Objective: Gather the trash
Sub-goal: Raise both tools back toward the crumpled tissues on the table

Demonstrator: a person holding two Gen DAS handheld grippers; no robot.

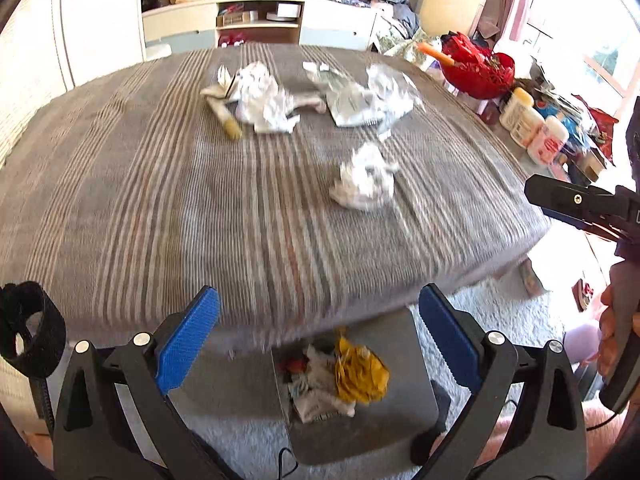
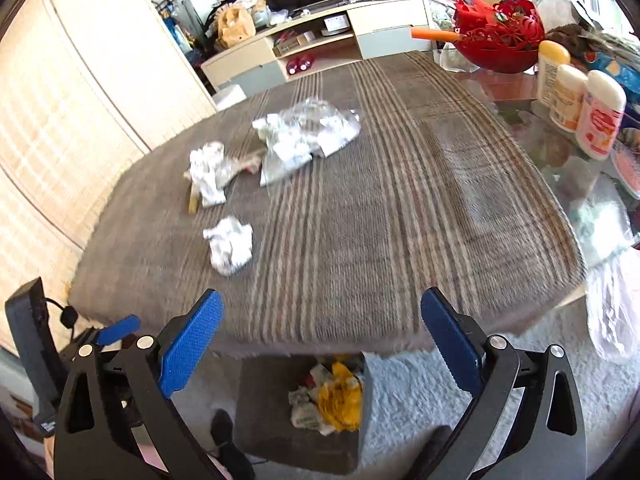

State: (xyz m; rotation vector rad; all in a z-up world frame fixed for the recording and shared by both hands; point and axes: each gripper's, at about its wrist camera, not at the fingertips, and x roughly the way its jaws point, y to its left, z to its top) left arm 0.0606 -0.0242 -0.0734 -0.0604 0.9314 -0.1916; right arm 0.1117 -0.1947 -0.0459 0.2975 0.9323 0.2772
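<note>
A crumpled white paper ball (image 1: 366, 182) lies on the striped brown tablecloth (image 1: 160, 184); it also shows in the right wrist view (image 2: 230, 245). Farther back lie more crumpled paper (image 1: 262, 98), a yellowish stick (image 1: 229, 122) and clear plastic wrappers (image 1: 372, 96), also in the right wrist view (image 2: 304, 136). A grey bin (image 1: 384, 420) on the floor below the table's front edge holds yellow and white trash (image 1: 352, 376). My left gripper (image 1: 318, 344) is open and empty above the bin. My right gripper (image 2: 320, 344) is open and empty above the bin (image 2: 264, 408).
A red basket (image 2: 500, 36) and several lotion bottles (image 2: 580, 100) stand on the glass at the table's right. A pale shaggy rug (image 2: 440, 380) covers the floor. A TV cabinet (image 1: 260, 20) stands behind the table. The right gripper's body (image 1: 580, 204) shows at the left view's right edge.
</note>
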